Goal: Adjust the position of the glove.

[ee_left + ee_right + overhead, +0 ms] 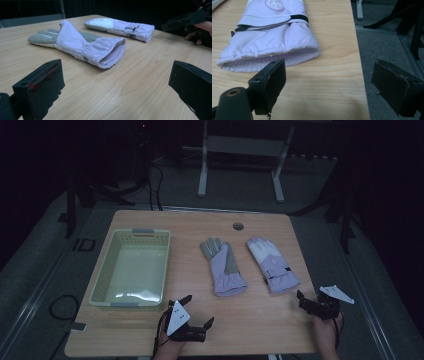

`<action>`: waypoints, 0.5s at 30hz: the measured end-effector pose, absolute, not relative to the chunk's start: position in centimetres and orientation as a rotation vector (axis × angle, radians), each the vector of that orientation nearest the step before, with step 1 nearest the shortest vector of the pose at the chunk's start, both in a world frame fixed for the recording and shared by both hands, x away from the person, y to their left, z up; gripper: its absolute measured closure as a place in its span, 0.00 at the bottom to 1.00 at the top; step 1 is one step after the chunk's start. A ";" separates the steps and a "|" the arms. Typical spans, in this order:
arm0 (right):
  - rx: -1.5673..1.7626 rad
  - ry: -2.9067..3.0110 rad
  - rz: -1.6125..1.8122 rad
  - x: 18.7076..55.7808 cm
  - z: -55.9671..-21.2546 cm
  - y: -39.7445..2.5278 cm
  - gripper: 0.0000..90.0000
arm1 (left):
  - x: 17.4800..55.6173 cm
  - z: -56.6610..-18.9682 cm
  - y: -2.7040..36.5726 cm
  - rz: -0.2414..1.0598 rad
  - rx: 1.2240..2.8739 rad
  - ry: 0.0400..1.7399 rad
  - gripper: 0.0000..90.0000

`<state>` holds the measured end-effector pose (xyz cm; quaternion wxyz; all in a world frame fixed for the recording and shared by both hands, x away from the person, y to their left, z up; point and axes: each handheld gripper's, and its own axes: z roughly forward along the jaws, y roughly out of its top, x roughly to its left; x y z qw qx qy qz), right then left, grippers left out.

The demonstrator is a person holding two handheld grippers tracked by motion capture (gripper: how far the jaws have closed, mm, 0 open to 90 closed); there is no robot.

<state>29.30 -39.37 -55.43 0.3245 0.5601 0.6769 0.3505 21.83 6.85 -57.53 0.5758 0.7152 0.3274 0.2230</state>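
Note:
Two lilac winter gloves lie flat in the middle of the wooden table, cuffs toward me. The left glove shows its grey palm; the right glove has a white back, a round badge and a black strap. My left gripper is open near the front edge, a short way from the left glove's cuff, holding nothing. My right gripper is open just short of the right glove's cuff, one jaw out past the table's right edge. It also shows far off as the other gripper.
A pale green plastic basket stands empty on the left of the table. A round cable hole sits near the far edge. Grey floor lies beyond the right edge, and white table legs stand behind.

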 end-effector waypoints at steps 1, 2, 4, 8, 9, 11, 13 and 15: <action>1.468 1.778 0.921 29.3 -55.4 -39.4 0.14 | 21.8 -57.5 6.9 0.522 1.672 0.766 0.00; 1.465 1.778 0.923 29.3 -55.4 -39.4 0.14 | 21.8 -57.5 6.9 0.522 1.673 0.763 0.00; 1.464 1.788 0.922 29.3 -55.4 -39.3 0.14 | 21.8 -57.5 6.9 0.522 1.672 0.765 0.00; 1.447 1.812 0.917 29.3 -55.4 -39.1 0.14 | 21.8 -57.5 6.9 0.519 1.671 0.765 0.00; 1.442 1.820 0.916 29.3 -55.4 -39.1 0.14 | 21.9 -57.5 6.9 0.518 1.672 0.762 0.00; 1.448 1.831 0.914 29.3 -55.2 -39.1 0.14 | 21.9 -57.5 6.9 0.515 1.672 0.760 0.00; 1.459 1.850 0.904 29.3 -55.2 -39.2 0.14 | 21.8 -57.5 6.9 0.512 1.665 0.758 0.00; 1.469 1.851 0.886 29.2 -55.0 -39.2 0.14 | 21.7 -57.6 6.9 0.523 1.660 0.762 0.00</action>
